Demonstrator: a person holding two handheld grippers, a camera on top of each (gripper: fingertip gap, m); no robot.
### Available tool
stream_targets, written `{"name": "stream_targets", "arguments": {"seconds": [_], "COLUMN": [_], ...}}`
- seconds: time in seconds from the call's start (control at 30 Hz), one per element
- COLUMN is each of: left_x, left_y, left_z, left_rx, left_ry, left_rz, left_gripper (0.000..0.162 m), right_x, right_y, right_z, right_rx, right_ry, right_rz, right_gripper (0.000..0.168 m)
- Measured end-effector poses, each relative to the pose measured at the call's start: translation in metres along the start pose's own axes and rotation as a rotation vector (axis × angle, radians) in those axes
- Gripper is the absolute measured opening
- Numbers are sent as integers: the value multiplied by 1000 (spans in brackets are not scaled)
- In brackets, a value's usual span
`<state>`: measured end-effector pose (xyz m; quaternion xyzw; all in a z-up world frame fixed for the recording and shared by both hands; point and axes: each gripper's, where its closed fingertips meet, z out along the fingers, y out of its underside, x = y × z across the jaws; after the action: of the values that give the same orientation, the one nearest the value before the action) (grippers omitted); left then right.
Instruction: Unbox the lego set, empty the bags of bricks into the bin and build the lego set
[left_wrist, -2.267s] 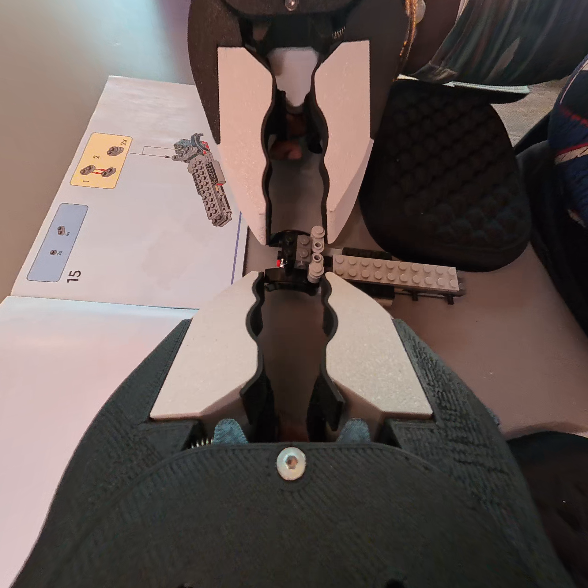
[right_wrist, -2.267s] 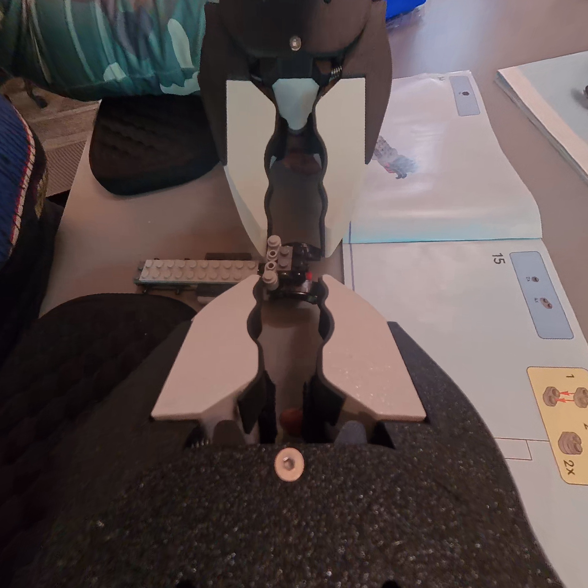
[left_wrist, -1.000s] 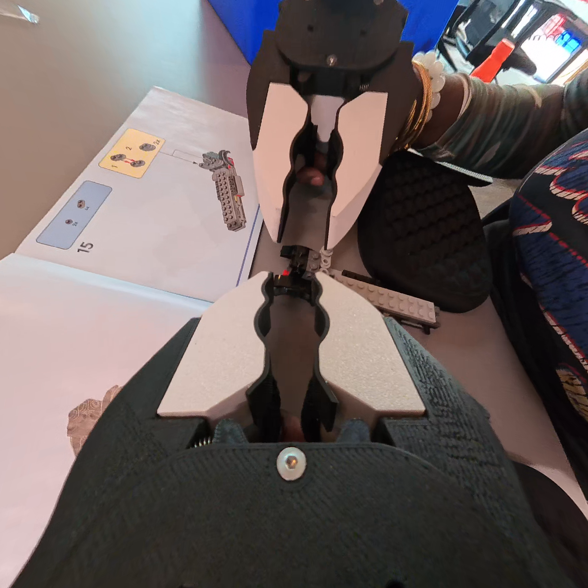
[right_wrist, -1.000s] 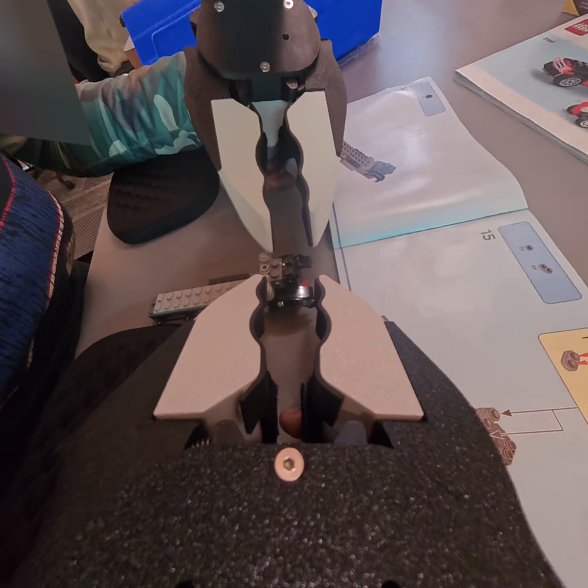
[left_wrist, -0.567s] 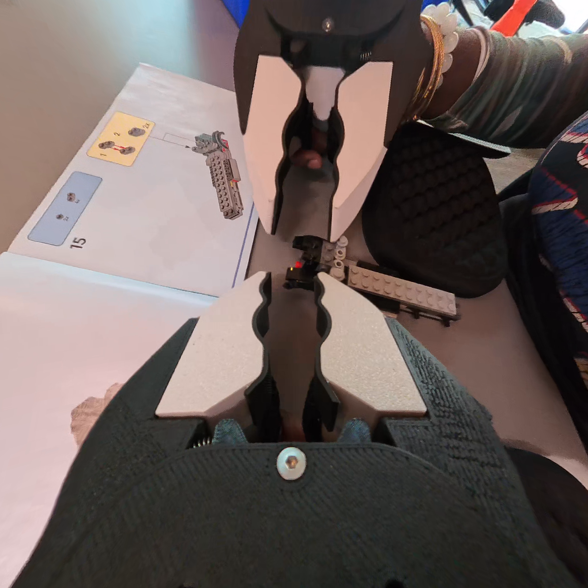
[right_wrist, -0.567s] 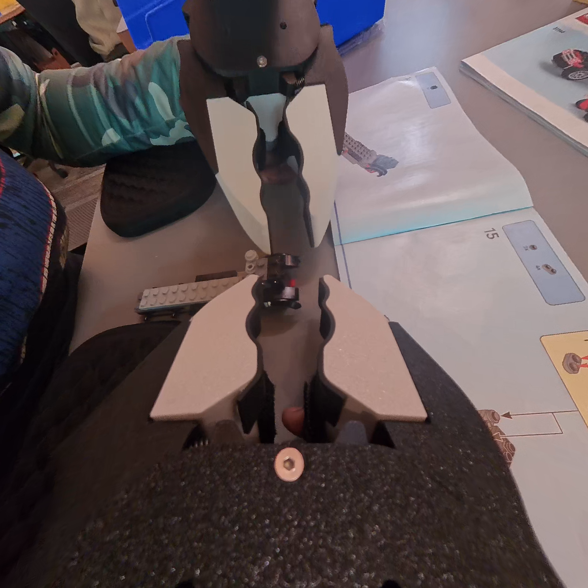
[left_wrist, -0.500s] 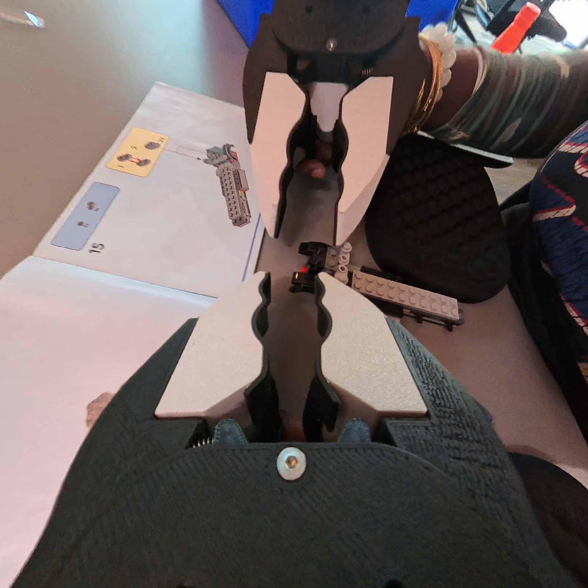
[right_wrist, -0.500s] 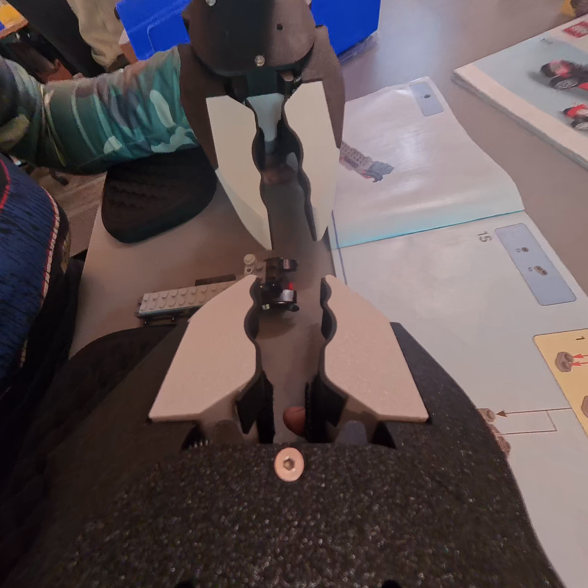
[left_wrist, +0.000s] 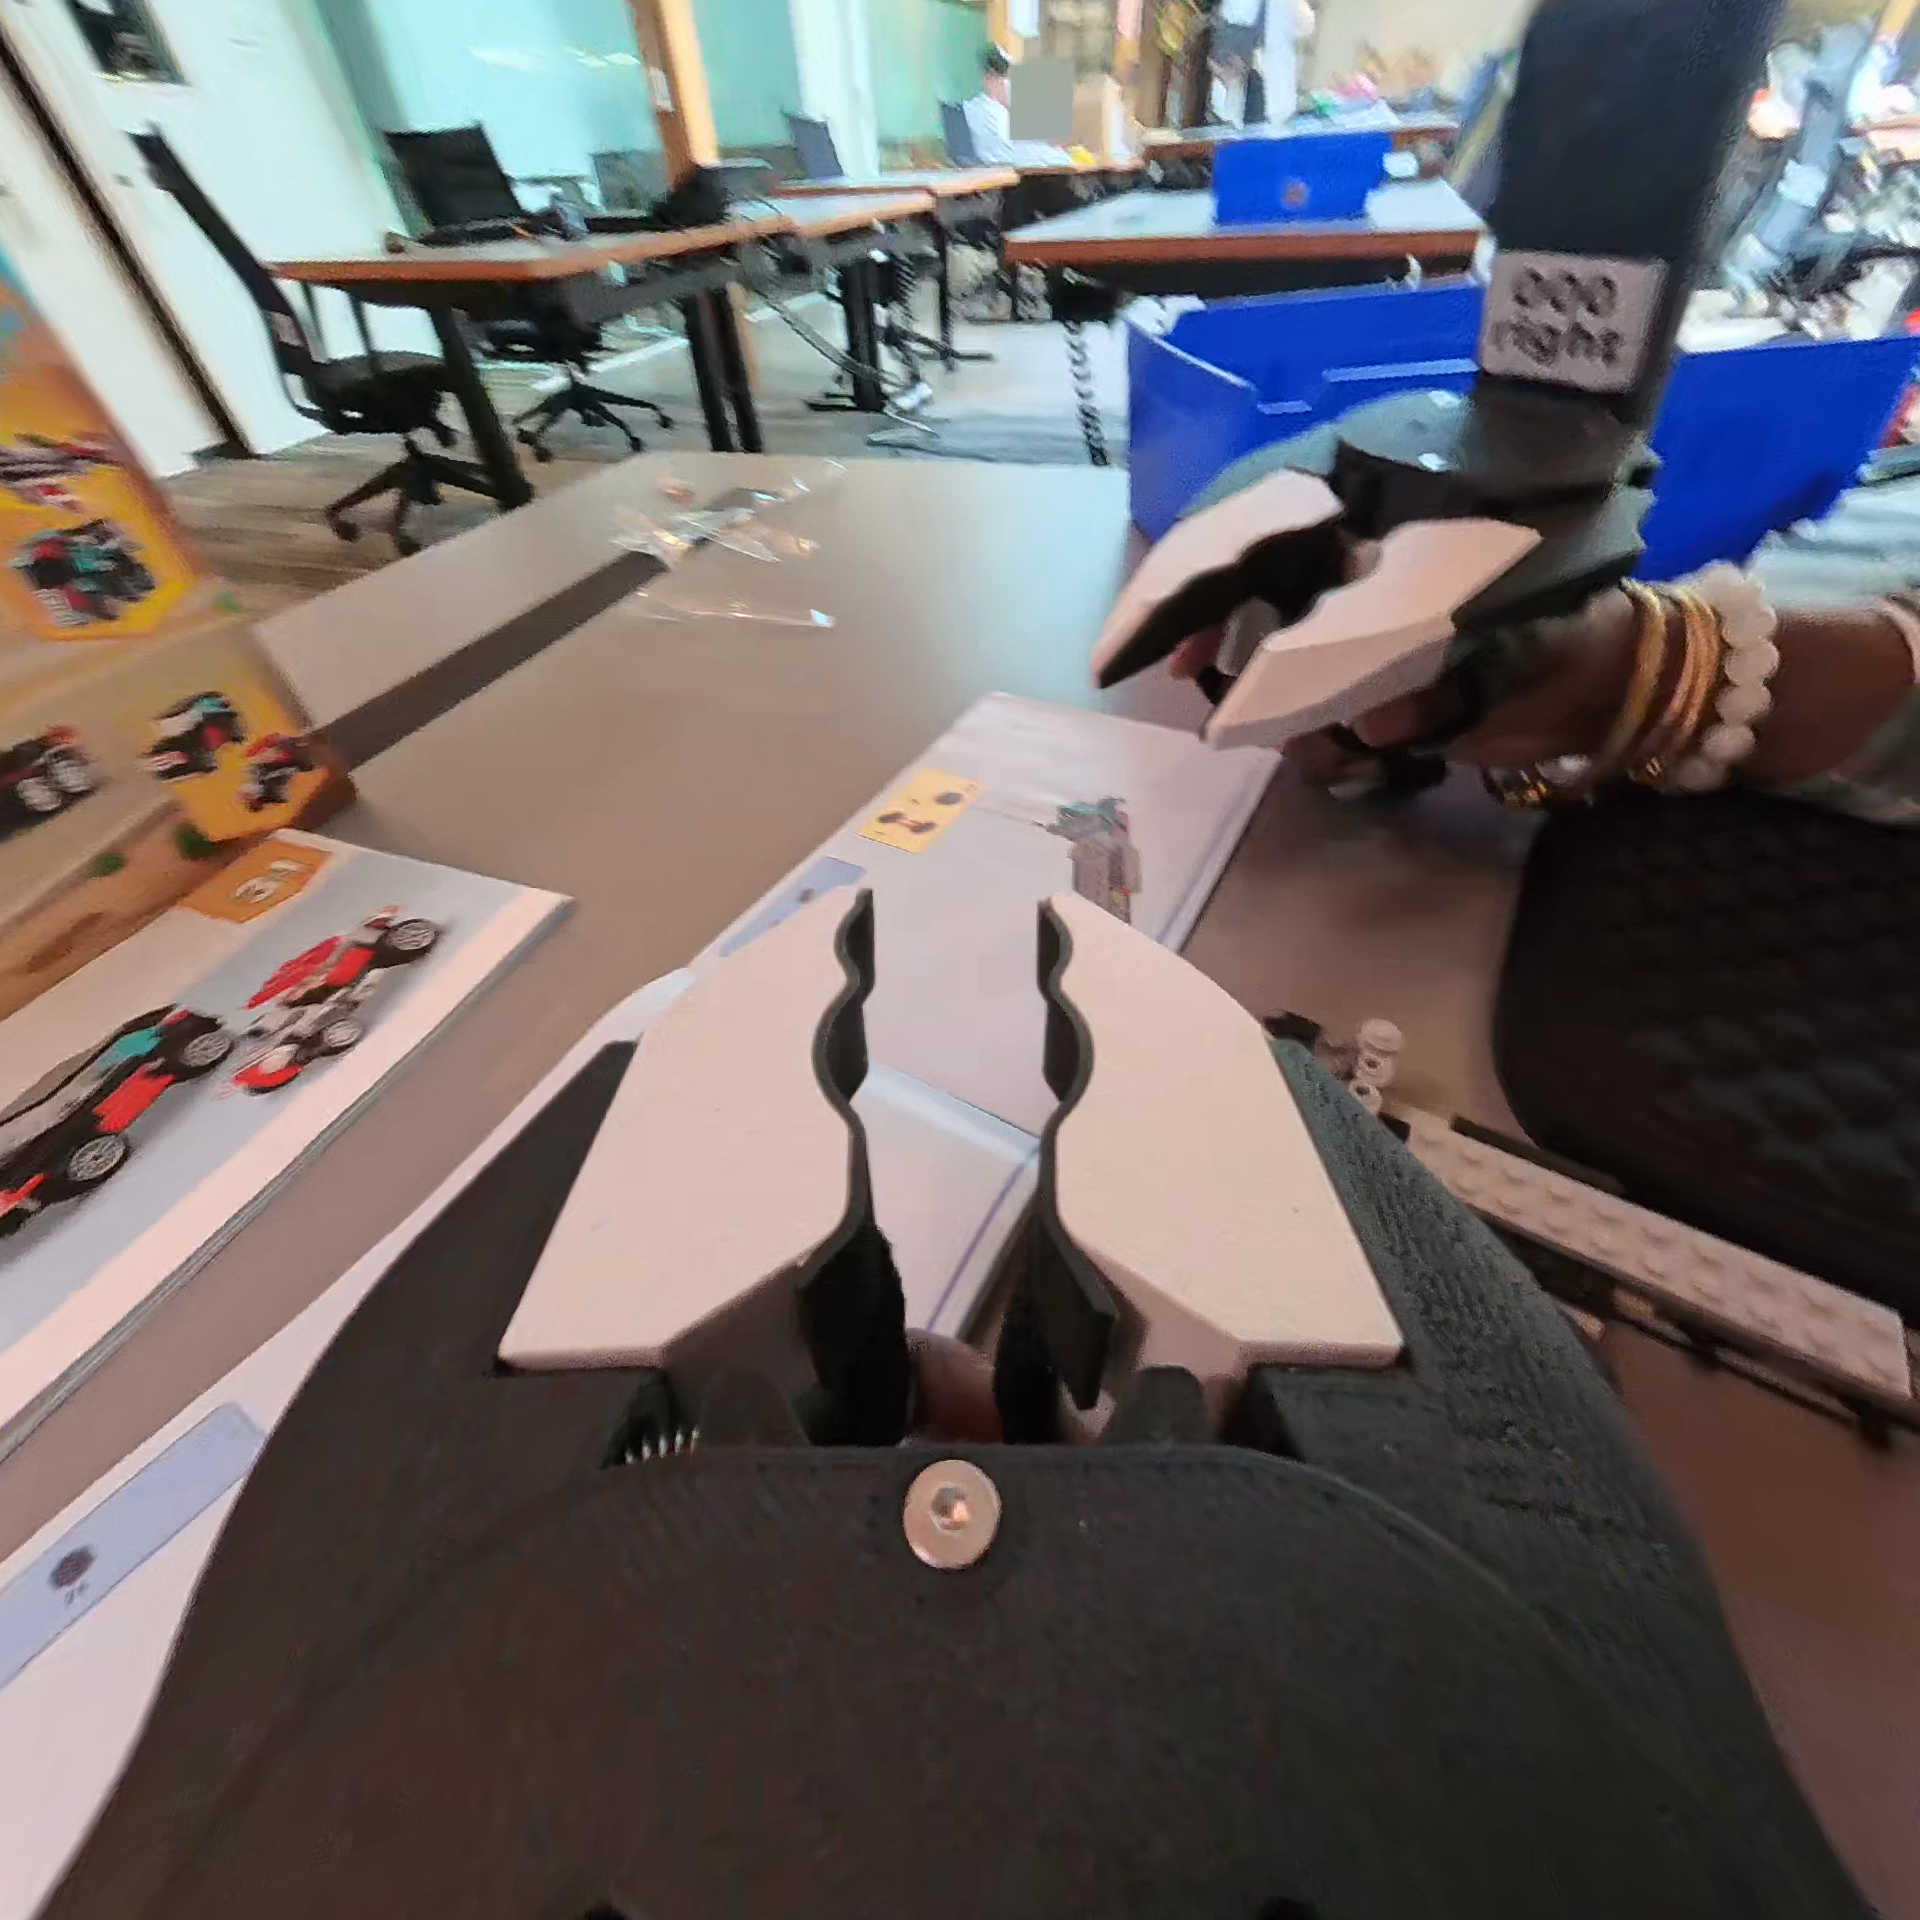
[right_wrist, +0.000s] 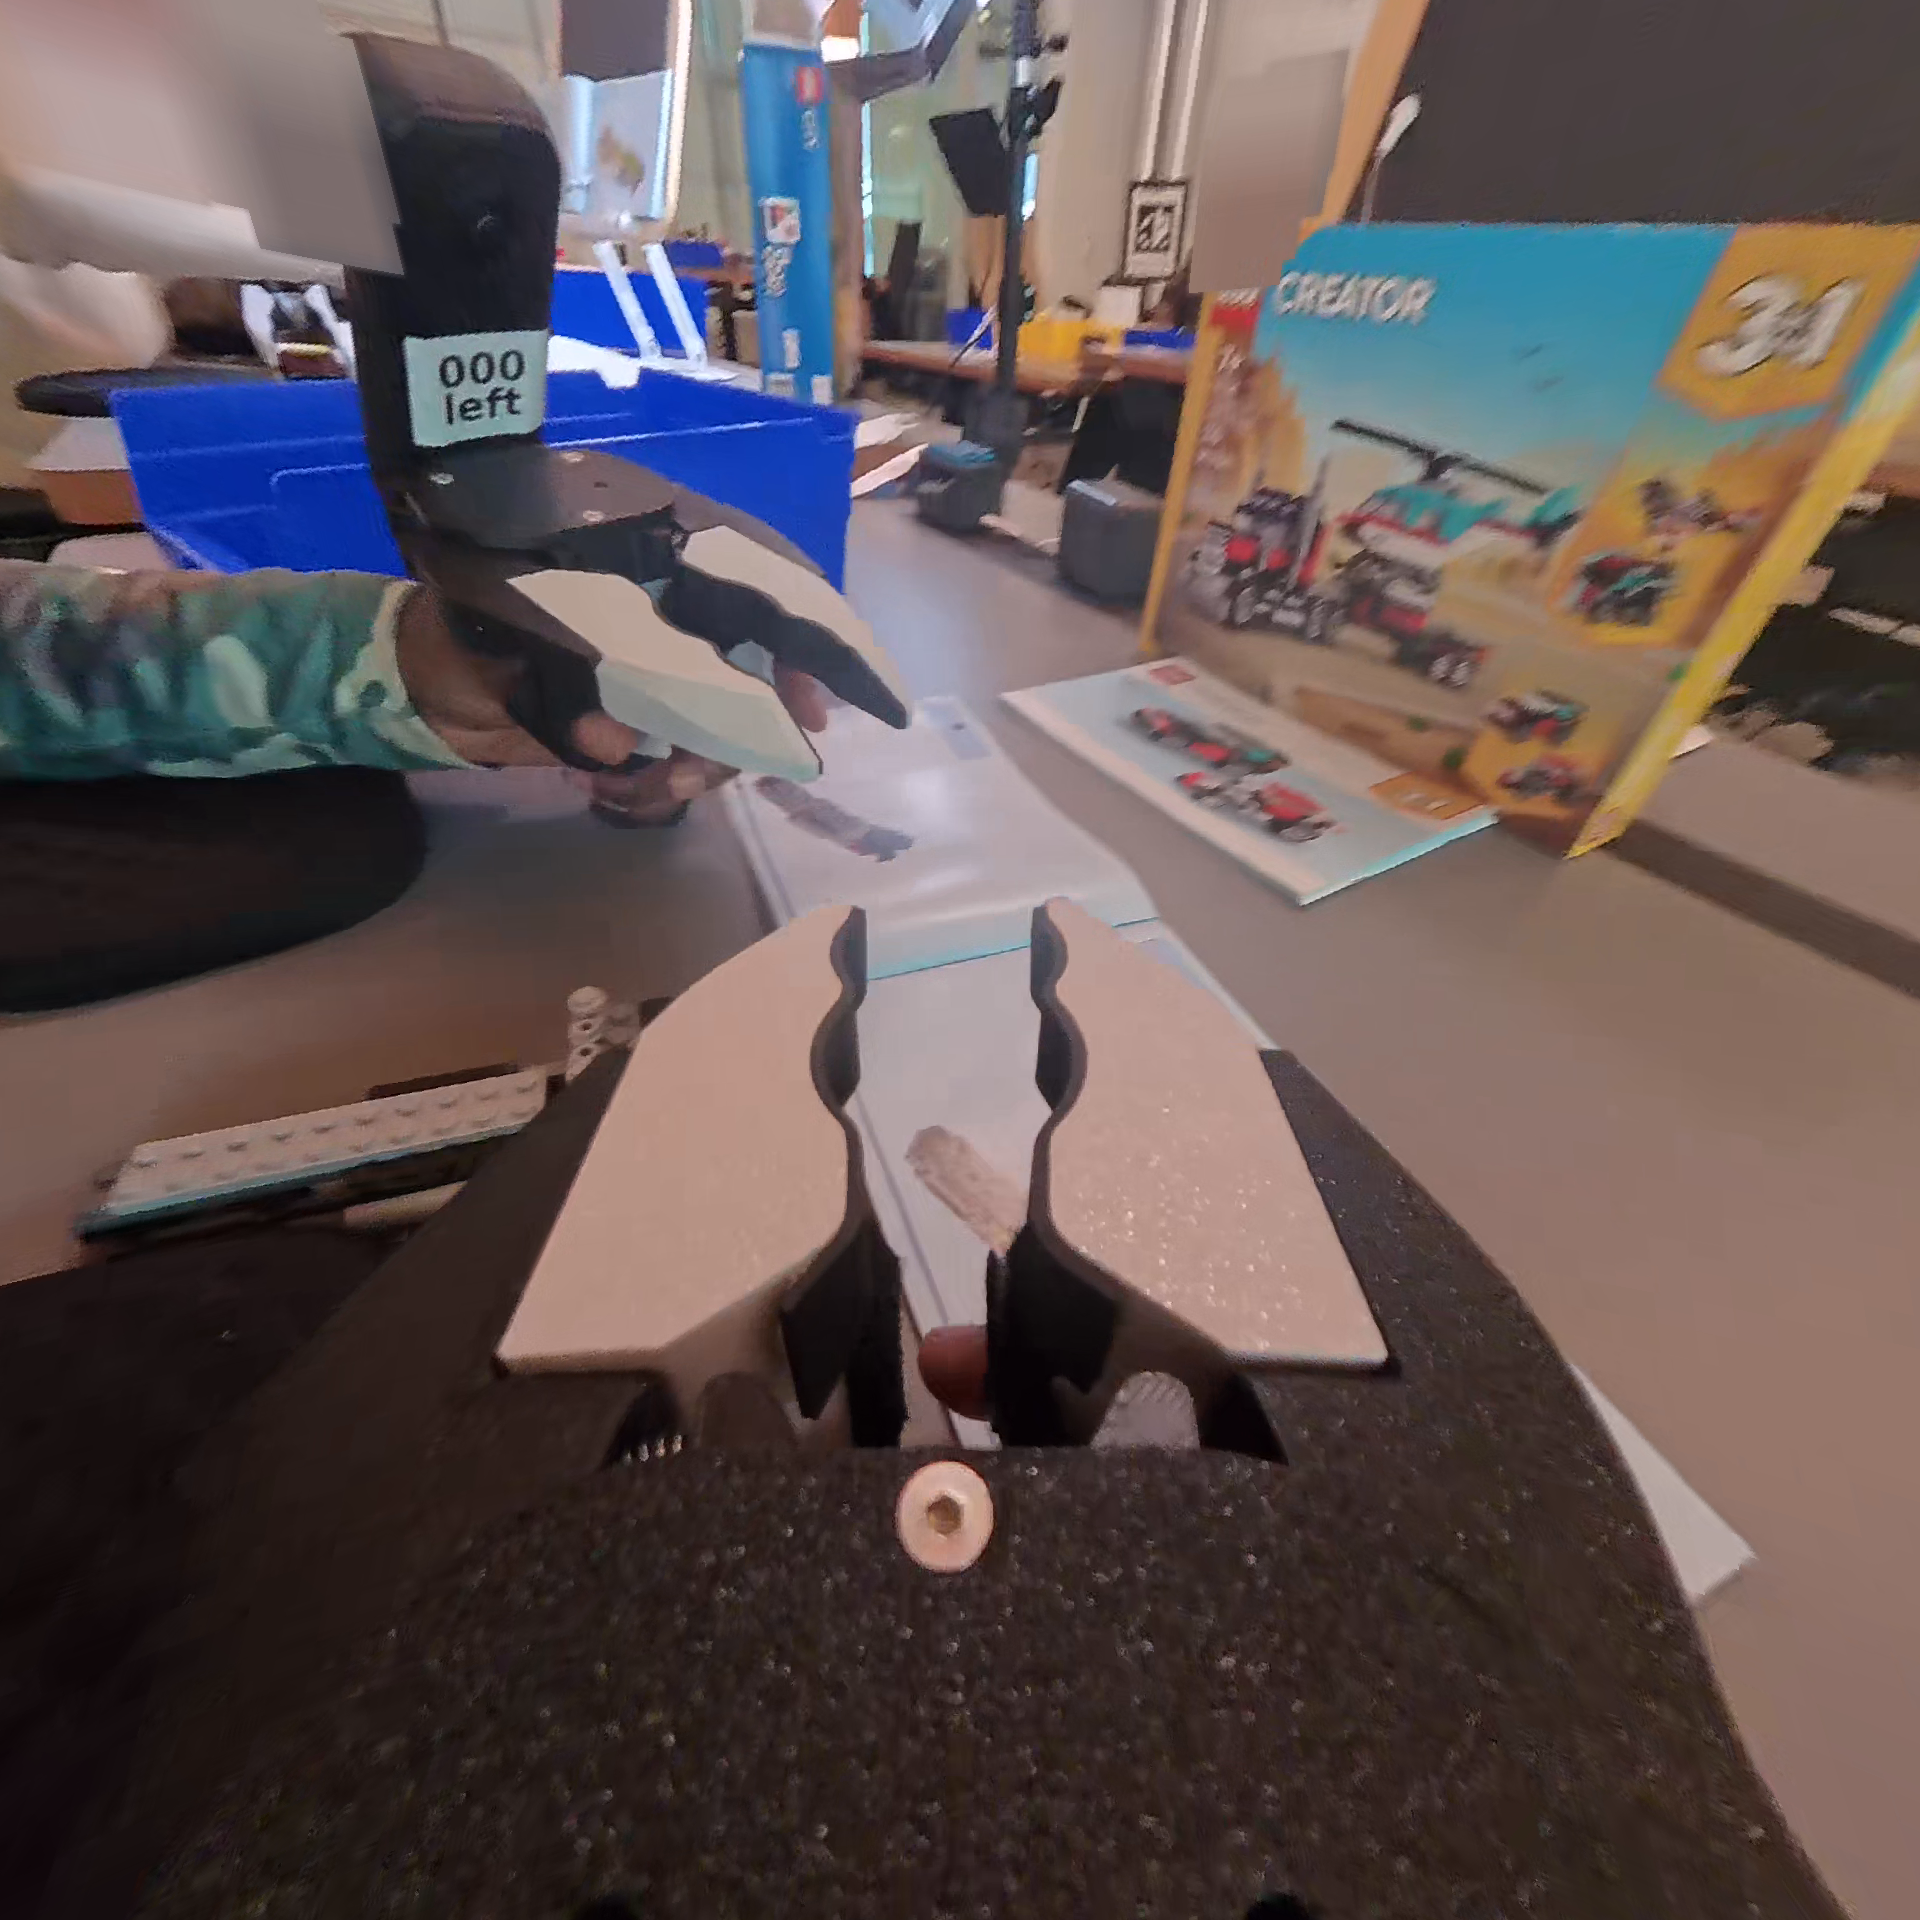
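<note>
Both the left gripper (left_wrist: 954, 920) and right gripper (right_wrist: 945, 914) hang released, empty. The grey plate (right_wrist: 322, 1138) lies left of the right jaws (light, rigid, probably slippery); pinch its long edges.

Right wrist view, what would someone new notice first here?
The bright lego box standing upright at the right, a closed booklet lying before it. At the left, the left gripper hangs, jaws open and empty, before the blue bin. A grey lego plate lies lower left.
</note>
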<state>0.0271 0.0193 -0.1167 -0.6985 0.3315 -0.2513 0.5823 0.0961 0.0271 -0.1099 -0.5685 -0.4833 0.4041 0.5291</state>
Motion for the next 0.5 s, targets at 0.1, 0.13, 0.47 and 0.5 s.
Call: {"name": "stream_targets", "arguments": {"seconds": [0.1,0.13,0.47,0.5], "left_x": [-13,-15,-18,-19], "left_y": [0,1,2,1], "left_z": [-1,-1,0,-1], "left_rx": [3,3,4,7], "left_ry": [-64,-77,-79,-80], "left_rz": [-70,-81,-99,-109], "left_gripper": [34,35,44,45], "right_x": [8,9,11,12], "right_y": [-1,-1,12,13], "right_z": [-2,-2,7,7], "right_rx": [15,10,-100,-105], "right_ry": [50,58,102,113], "right_rz": [7,7,-98,-95], "right_gripper": [37,39,51,55]}}
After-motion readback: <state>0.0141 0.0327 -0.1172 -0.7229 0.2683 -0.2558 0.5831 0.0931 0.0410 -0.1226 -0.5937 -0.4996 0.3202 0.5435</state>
